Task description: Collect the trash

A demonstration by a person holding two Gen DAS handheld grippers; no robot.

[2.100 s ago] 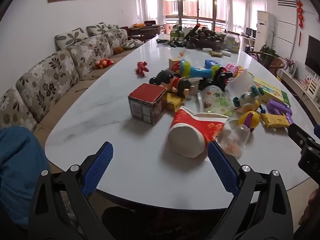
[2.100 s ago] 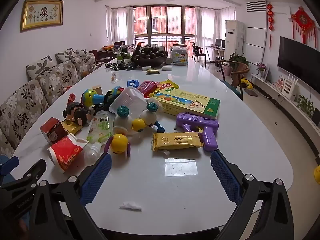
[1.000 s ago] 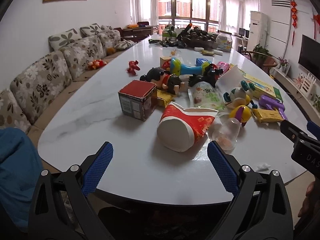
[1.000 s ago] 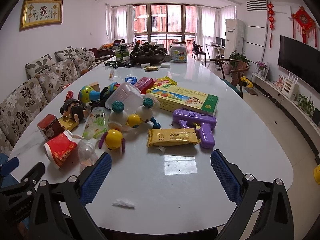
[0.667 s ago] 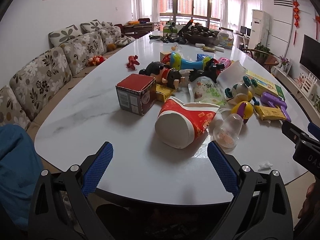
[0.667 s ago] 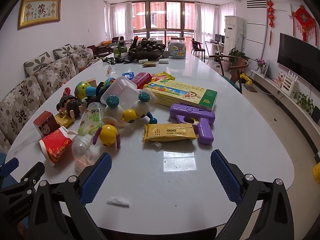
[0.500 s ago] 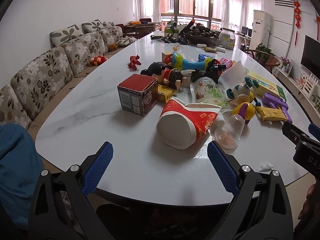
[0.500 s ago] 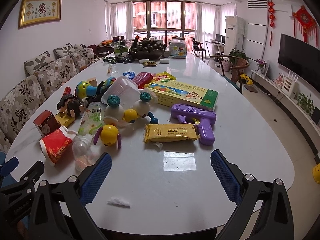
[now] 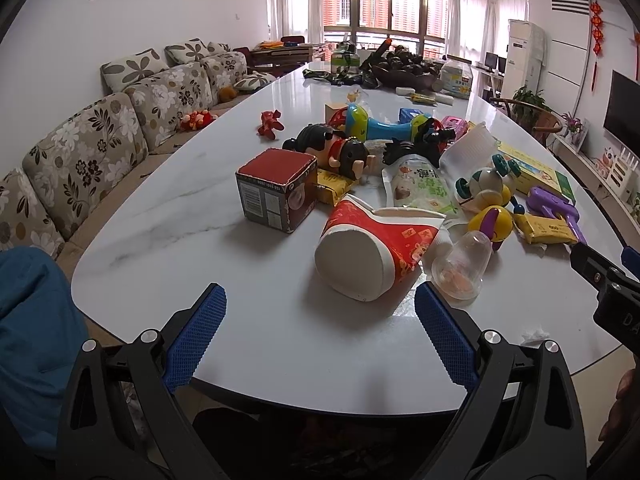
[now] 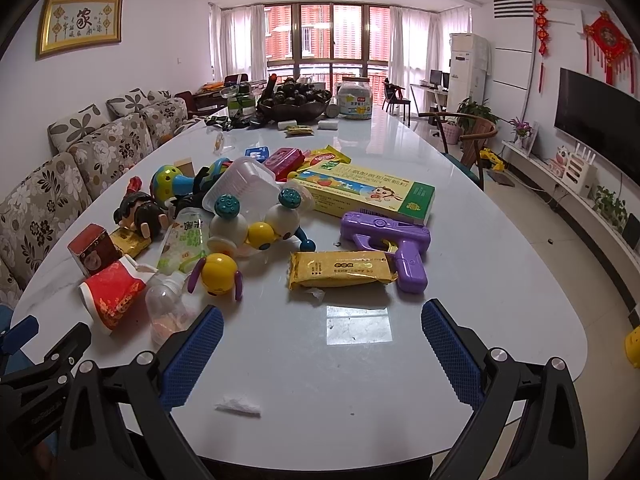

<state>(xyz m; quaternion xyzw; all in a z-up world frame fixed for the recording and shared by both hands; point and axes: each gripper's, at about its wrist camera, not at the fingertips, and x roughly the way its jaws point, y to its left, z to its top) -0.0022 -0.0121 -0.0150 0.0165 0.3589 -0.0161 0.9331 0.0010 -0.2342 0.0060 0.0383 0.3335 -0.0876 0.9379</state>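
Left wrist view: I read the left gripper (image 9: 320, 332) jaws wide apart, empty — red cup (image 9: 374, 250) lies on its side just ahead on table (image 9: 168, 232). Right gripper (image 10: 322, 350) also spread, empty; tissue scrap (image 10: 238, 405) near its left finger, yellow wrapper (image 10: 340, 269) further ahead.

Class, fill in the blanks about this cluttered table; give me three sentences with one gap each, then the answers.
1. The red paper cup lies on its ____ on the table.
2. The toy gun beside the yellow wrapper is coloured ____.
3. Both the left gripper and the right gripper have their jaws ____ and hold nothing.

Answers: side; purple; open
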